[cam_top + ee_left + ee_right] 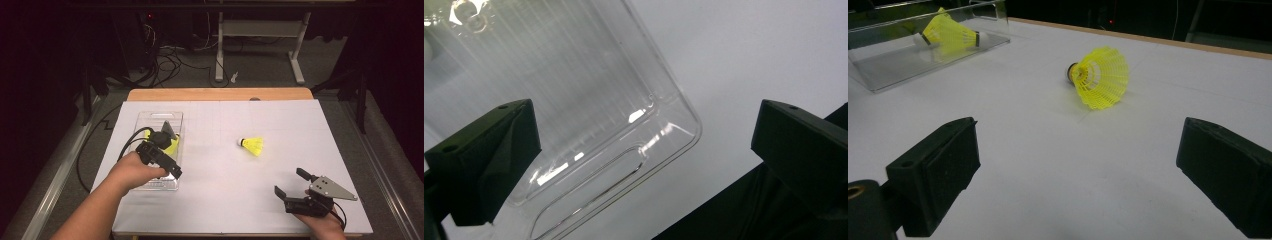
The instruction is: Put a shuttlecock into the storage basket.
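1. The table, under its white sheet, carries everything; I place the rest by the tray.
2. The tray is a clear plastic box on the left part of the sheet. In the left gripper view its rounded corner lies just below the jaws.
3. The left gripper hangs over the tray, jaws spread wide with nothing between them. It reads as released, and nothing yellow is in its grasp.
4. The right gripper sits well to the right of the tray, near the table's front edge. Its jaws also gape, bare, and aim toward the loose shuttle.
5. One yellow shuttle lies inside the tray, on its side. From above it peeks out beside the left gripper.
6. The second shuttle lies on the bare sheet to the right of the tray, well apart from it, white cork end pointing toward the tray.
7. My reading: half is done, with one shuttle boxed. Left to do: pick up the loose one, carry it over and set it in the tray.
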Demonstrator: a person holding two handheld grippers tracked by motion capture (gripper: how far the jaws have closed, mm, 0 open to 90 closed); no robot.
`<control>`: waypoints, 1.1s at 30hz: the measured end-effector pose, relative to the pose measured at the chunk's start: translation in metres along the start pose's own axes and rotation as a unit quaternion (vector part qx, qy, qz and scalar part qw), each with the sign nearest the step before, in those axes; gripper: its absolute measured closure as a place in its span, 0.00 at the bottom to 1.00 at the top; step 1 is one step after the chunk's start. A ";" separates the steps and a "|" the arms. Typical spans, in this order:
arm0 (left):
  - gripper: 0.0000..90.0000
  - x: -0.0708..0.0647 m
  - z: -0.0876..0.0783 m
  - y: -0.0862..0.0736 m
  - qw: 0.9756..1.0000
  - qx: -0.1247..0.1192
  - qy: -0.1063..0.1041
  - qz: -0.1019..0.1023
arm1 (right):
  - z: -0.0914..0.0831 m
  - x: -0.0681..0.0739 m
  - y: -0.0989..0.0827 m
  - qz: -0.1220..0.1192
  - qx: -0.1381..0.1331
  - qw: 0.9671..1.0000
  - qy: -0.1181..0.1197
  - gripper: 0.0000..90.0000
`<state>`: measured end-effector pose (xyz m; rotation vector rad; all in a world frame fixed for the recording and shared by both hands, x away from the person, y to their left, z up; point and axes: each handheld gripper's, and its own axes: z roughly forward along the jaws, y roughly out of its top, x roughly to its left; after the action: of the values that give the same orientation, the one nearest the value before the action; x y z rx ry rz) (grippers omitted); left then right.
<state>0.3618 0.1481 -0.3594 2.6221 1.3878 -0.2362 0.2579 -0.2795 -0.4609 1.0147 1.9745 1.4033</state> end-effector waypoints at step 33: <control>0.01 -0.067 0.022 0.033 0.996 -0.013 -0.021 0.083 | 0.002 -0.001 -0.002 0.003 0.005 1.000 -0.010 0.05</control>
<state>0.3508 0.0706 -0.3637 2.6752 1.1446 -0.2487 0.2593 -0.2798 -0.4636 1.0366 1.9670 1.3822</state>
